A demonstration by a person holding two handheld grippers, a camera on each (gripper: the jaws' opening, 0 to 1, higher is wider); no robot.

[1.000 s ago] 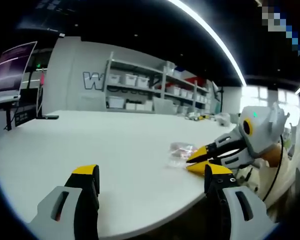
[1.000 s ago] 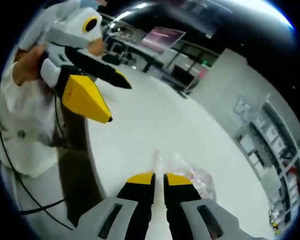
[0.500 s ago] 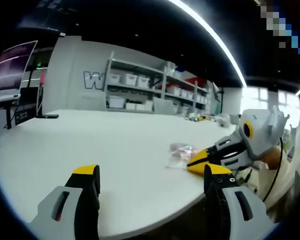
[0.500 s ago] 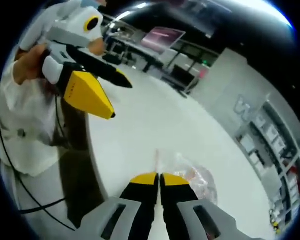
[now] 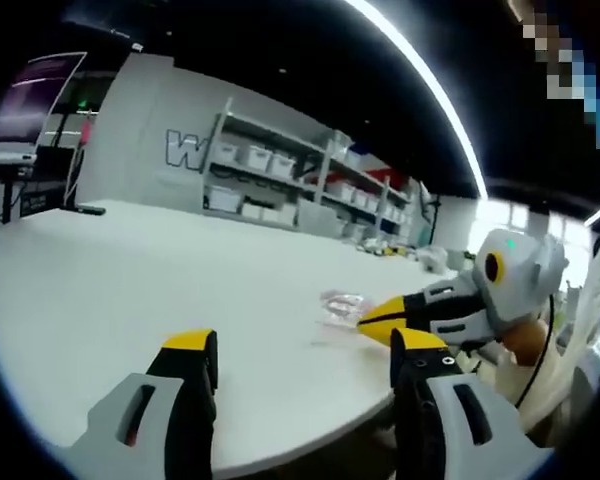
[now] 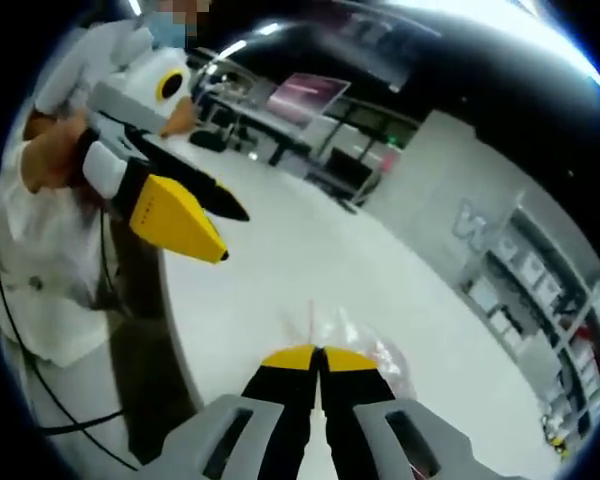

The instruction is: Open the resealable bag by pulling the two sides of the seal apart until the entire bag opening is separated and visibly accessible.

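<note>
In the left gripper view, the left tongs [image 5: 302,352] rise from the six o'clock edge with their two yellow-tipped black jaws spread wide apart and nothing between them. They hang above the near edge of the broad white round-edged tabletop [image 5: 110,290]. Just beyond the right jaw, toward three o'clock, the small clear plastic resealable bag [image 5: 342,305] with pinkish contents lies flat on the tabletop close to its rim. The right tongs [image 5: 372,320] come in from three o'clock, their yellow tips pressed together at the bag's near edge. Past the tabletop, toward twelve o'clock, a grey wall with metal shelving full of white bins [image 5: 280,185] stands, and a long white ceiling light strip [image 5: 420,80] curves overhead.

In the right gripper view, the right tongs [image 6: 318,352] rise from six o'clock with their jaws shut tight against each other, tips touching; the clear bag [image 6: 365,350] shows just past them at one o'clock, and a thin strip of it sticks up right above the tips, so the tongs appear to pinch its edge. The left tongs [image 6: 220,232] hang at ten o'clock, well apart from the bag, jaws spread, held by a person in a white garment [image 6: 30,220]. A glowing purple screen [image 6: 305,95] sits at twelve o'clock in the background.
</note>
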